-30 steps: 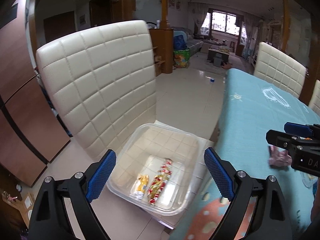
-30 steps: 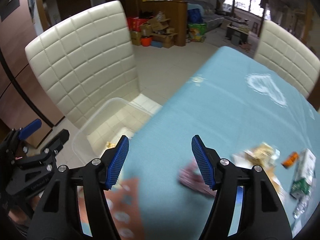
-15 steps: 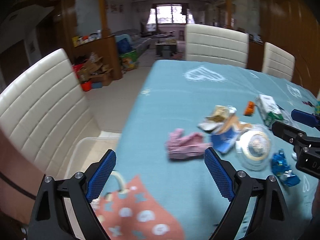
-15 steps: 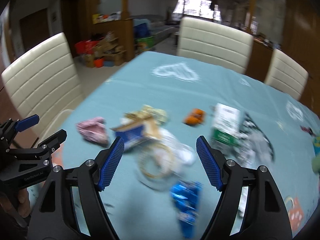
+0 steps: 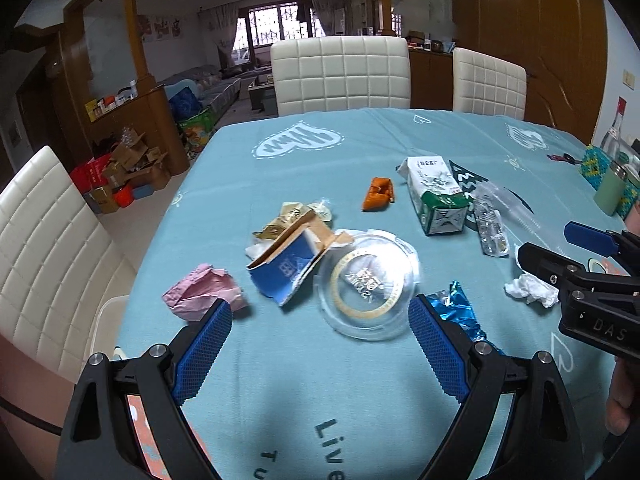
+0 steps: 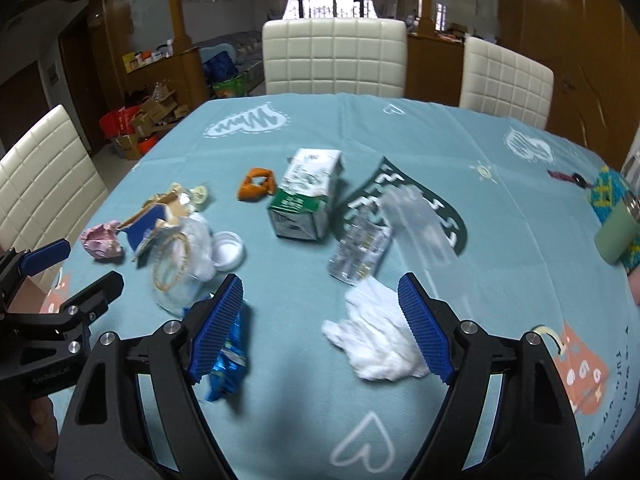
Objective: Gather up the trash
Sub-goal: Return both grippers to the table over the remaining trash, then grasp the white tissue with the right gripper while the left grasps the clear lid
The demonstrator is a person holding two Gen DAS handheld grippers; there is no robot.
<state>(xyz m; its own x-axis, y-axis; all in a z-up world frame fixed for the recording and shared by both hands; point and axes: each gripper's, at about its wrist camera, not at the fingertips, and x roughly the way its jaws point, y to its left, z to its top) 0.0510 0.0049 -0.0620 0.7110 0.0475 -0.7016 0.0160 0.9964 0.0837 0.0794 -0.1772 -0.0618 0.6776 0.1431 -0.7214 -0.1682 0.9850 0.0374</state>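
Note:
Trash lies scattered on the teal tablecloth [image 5: 320,152]. My left gripper [image 5: 320,340] hovers open and empty over the near side. Just beyond it lie a pink paper wad [image 5: 204,288], a torn blue carton [image 5: 288,264] and a clear round lid [image 5: 370,286]. My right gripper [image 6: 320,320] is empty, its jaws opening. A white tissue [image 6: 376,336] lies on the cloth under its gap, and a blue foil wrapper [image 6: 228,356] sits by its left finger. Farther off are a green-and-white carton [image 6: 308,196], an orange wrapper [image 6: 256,184] and crumpled clear plastic [image 6: 360,248].
Cream chairs [image 5: 340,76] stand at the far side and on the left [image 5: 48,248]. The rim of a clear bin [image 5: 106,328] shows at the left table edge. A green tumbler [image 6: 614,236] stands at the right. A hand [image 5: 622,404] holds the right gripper.
Both views have swung from the chair with the clear bin over to the trash on the table. The right jaws have spread wider.

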